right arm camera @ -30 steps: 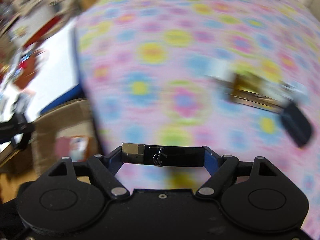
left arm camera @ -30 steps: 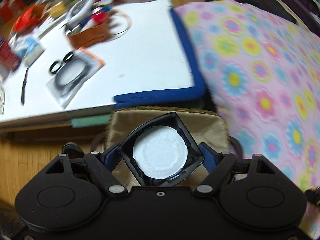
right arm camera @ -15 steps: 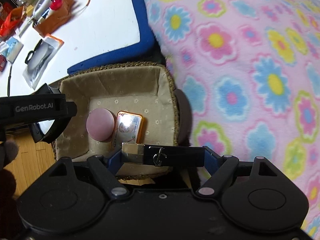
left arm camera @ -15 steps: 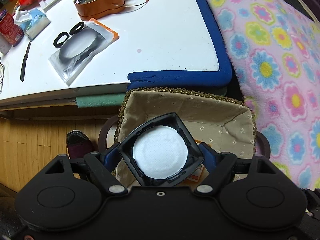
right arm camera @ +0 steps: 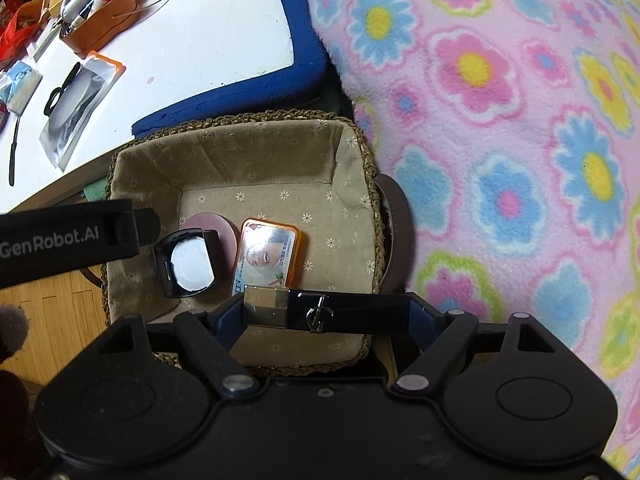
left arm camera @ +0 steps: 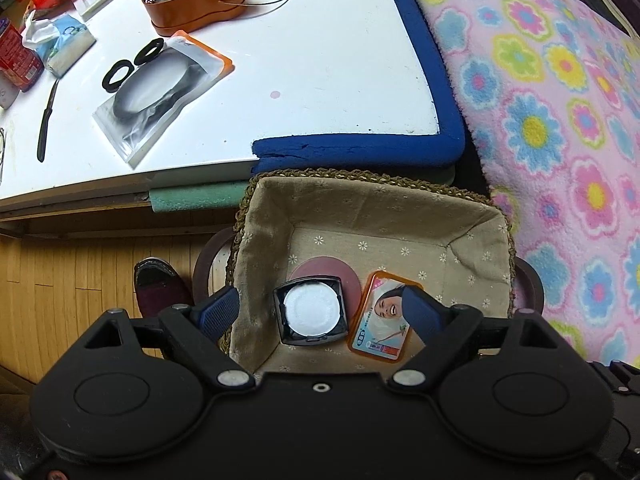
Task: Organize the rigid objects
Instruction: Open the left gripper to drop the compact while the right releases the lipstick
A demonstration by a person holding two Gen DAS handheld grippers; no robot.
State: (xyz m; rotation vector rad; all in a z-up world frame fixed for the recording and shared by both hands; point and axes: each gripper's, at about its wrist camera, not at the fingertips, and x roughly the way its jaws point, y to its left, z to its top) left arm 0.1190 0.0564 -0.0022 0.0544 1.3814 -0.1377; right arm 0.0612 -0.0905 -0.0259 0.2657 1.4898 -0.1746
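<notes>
Compact, gripped a moment ago, now lies free in the basket between the left gripper's opening fingers, one item stowed; right gripper clamps a black case above it.

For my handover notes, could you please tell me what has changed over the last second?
The left claw is opening and has let go of the black compact, now in the basket. The right claw swung over the basket, still clamping the black bar. The orange tin stayed.
</notes>
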